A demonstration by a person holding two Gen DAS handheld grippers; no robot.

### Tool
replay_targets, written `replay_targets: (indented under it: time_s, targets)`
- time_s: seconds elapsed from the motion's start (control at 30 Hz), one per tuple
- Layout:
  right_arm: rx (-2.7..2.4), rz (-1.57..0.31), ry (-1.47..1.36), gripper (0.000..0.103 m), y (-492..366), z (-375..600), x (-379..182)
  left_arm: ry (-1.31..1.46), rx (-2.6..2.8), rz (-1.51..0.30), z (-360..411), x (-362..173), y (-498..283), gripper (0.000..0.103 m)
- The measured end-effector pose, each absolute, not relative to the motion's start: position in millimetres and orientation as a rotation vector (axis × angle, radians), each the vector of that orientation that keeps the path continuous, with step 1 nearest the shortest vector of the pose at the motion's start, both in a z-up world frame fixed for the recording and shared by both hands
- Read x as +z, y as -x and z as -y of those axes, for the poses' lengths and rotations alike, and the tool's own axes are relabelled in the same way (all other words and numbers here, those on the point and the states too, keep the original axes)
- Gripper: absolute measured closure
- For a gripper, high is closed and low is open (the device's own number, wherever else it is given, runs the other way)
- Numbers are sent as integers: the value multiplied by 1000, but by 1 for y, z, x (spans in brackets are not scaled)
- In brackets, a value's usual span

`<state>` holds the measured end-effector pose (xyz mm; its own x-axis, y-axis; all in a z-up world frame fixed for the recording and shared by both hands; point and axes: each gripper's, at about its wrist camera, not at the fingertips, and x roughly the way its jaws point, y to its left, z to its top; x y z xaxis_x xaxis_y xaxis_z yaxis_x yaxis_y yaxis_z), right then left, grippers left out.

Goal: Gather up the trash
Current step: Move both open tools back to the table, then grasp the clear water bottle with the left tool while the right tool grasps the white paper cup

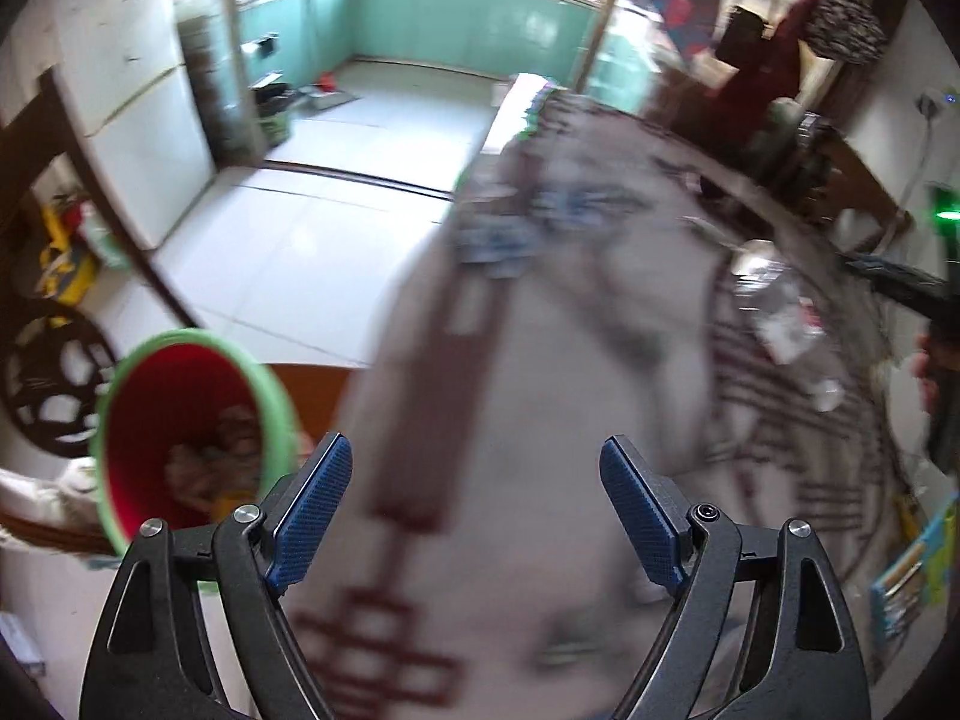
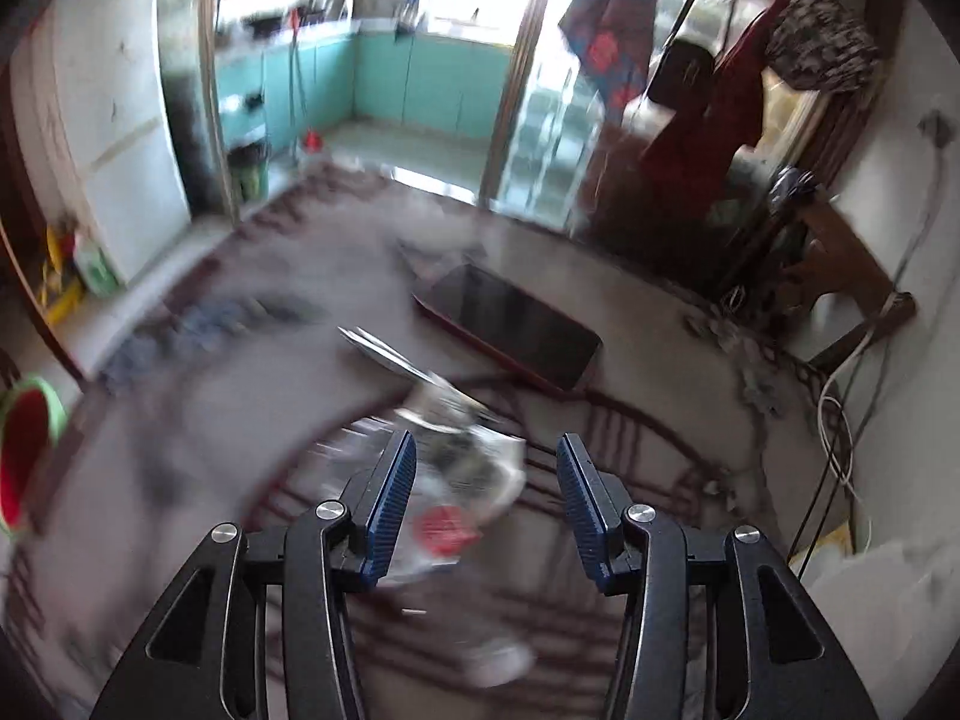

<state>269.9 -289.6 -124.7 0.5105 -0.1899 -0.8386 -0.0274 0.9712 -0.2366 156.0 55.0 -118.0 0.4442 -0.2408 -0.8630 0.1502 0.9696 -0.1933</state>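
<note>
A red bin with a green rim stands off the table's left edge, with crumpled scraps inside; it also shows at the far left in the right wrist view. My left gripper is open and empty above the patterned tablecloth. A crumpled clear plastic bottle with a red label lies on the cloth; it also shows in the left wrist view. My right gripper is open just above it, the jaws to either side. Both views are motion-blurred.
A dark red-edged tablet lies on the table beyond the bottle. Blue-white wrappers lie farther back. A white fridge stands at left. A wooden chair and cables are at right.
</note>
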Motion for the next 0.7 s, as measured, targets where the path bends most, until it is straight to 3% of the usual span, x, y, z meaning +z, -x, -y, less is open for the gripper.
replay_targets:
  time_s: [0.27, 0.43, 0.47, 0.5, 0.7]
  targets:
    - [189, -1196, 231, 56, -308, 322, -186, 193, -306, -1131, 34, -112, -163, 18]
    - [291, -1158, 219, 46, -316, 320, -212, 224, -296, -1187, 84, -122, -176, 18]
    - [306, -1154, 220, 48, -314, 316, -212, 222, -295, -1198, 95, -125, -180, 18]
    - [316, -1139, 211, 58, -312, 317, -212, 215, -293, -1205, 104, -128, -184, 18]
    - [284, -1076, 28, 64, -280, 350, -199, 226, -312, -1282, 157, -150, -200, 18]
